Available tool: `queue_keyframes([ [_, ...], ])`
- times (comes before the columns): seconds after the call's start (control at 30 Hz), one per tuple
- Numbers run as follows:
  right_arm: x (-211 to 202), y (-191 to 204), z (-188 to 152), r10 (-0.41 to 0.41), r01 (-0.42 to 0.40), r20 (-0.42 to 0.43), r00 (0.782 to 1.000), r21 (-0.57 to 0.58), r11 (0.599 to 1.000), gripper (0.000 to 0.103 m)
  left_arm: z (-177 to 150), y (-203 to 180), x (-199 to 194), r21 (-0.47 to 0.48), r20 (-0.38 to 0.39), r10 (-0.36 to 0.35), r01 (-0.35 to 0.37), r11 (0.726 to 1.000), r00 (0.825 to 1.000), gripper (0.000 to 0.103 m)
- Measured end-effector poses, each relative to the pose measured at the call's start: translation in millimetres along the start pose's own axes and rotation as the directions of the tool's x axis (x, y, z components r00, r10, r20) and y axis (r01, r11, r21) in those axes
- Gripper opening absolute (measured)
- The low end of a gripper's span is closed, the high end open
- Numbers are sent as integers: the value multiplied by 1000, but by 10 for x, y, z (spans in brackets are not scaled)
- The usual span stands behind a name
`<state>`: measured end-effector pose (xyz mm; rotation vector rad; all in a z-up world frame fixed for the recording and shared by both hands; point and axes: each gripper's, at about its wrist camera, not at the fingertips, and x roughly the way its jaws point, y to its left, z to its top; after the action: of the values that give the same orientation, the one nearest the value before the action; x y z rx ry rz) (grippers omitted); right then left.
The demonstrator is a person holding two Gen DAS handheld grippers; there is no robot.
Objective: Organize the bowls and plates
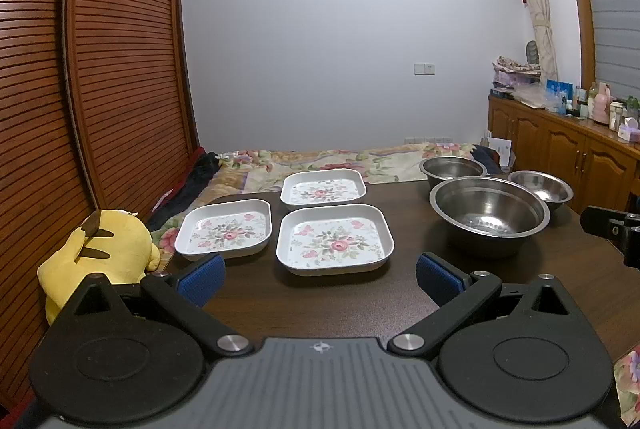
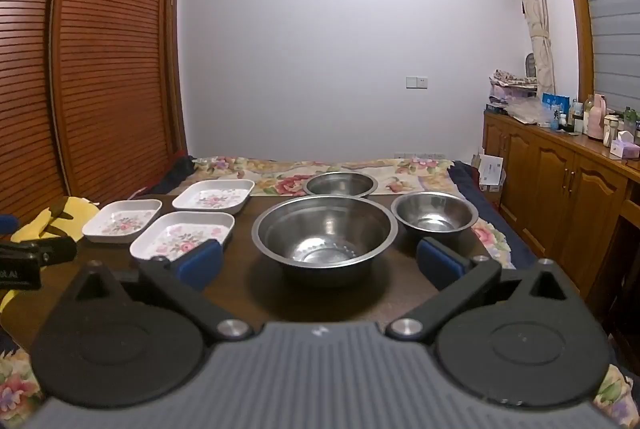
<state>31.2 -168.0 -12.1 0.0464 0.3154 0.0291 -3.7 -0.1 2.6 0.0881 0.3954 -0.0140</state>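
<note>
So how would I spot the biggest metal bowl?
Look at the dark wooden table, on the side away from the three floral plates. Of the three steel bowls there, the biggest steel bowl stands nearest the camera, wider and deeper than both others.

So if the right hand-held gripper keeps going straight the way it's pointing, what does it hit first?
Most likely the big steel bowl. It sits centred between the open fingers of the right hand-held gripper, just ahead on the table, with nothing in between. Depth is hard to judge, so it may meet the near rim or pass just above it.
</note>
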Motion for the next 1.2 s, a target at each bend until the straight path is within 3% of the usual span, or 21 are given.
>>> queue_keyframes([
  [1.2, -11, -11, 2, 4, -4, -1, 1000, 6, 1000, 103, -10, -2, -12, 7, 3, -2, 2, 1000, 1000, 103],
])
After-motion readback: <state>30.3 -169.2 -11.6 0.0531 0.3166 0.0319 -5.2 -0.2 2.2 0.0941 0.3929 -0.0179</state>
